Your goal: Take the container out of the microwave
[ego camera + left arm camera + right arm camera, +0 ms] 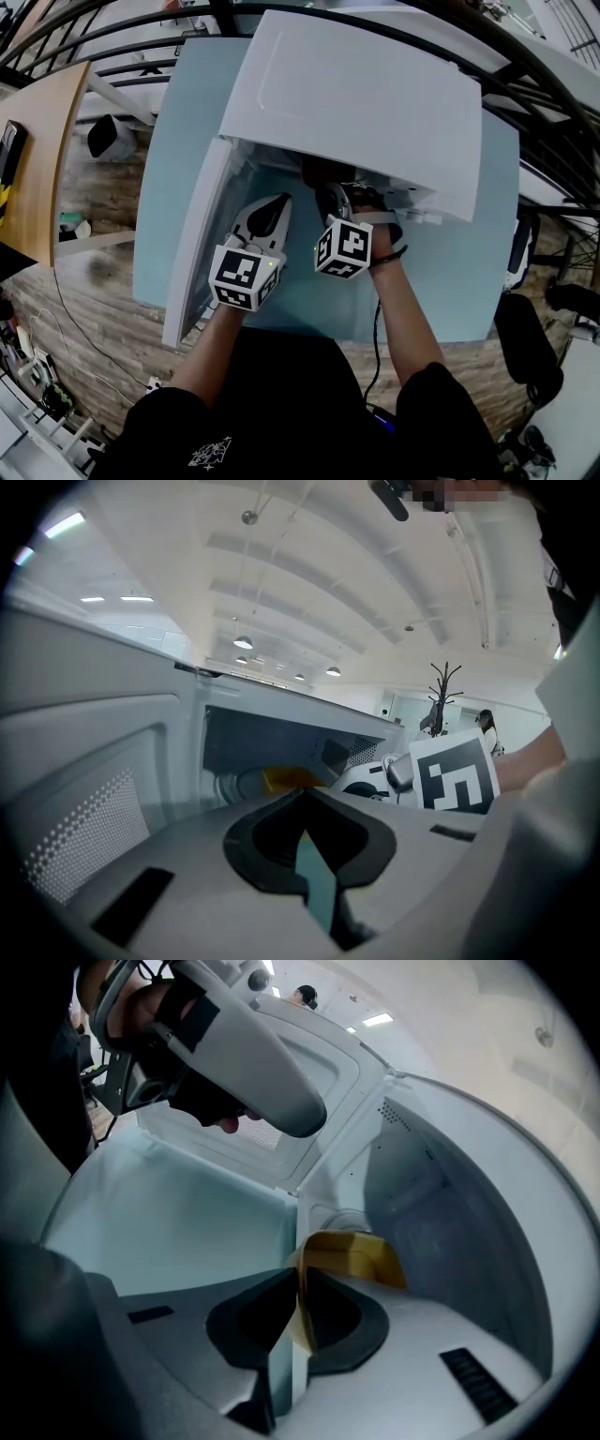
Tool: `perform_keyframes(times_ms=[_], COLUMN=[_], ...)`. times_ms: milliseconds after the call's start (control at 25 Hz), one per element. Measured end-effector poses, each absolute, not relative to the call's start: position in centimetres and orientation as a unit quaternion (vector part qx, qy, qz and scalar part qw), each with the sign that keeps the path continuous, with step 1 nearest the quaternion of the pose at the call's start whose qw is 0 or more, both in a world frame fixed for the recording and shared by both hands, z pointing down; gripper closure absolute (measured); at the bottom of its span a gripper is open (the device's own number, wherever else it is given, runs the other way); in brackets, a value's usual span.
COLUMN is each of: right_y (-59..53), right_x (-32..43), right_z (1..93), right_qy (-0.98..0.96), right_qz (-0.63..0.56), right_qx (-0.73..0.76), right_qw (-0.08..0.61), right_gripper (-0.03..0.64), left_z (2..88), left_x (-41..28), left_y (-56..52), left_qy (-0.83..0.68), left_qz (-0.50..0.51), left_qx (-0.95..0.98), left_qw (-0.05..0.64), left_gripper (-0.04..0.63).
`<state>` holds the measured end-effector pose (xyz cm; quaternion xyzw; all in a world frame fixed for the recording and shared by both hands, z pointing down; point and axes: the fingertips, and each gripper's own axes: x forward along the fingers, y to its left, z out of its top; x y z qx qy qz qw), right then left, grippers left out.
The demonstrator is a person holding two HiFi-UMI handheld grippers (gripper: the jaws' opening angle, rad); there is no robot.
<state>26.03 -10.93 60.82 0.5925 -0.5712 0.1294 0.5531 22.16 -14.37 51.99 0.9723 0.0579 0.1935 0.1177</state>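
Well, the yellow container [361, 1255] was not out yet. It sat inside the microwave [375, 103], low on its floor, just right of the middle of the right gripper view. Only a bit of it showed: a thin yellow wall and a piece of rim. I think its open top faced up. The part you could see stretched from the middle of the picture toward the right. Which side was its long side I could not tell, because the jaws hid most of it.

Your right gripper [300, 1283] reached into the box, and its jaws were squeezed on that thin yellow wall, so the grab looked done. Pulling it out and setting it down were left to do.

Your left gripper [305, 808] hung by the open door [197, 244] at the left of the head view, jaws together with nothing in them. The microwave stood on a light blue table [441, 281].
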Motion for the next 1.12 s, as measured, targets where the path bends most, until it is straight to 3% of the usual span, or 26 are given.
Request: perform_keyframes(times_ms=[1120], right_y=[-9.5], right_x=[24.4], right_z=[58.4], right_qy=[-0.564], right_qz=[0.095], right_qx=[0.604], right_qw=[0.556], right_gripper=[0.594], left_z=[50.3], left_x=[20.8], left_y=[-13.4], left_qy=[0.048], left_qz=[0.185], left_qx=[0.976], left_qw=[0.105], left_gripper=[0.588])
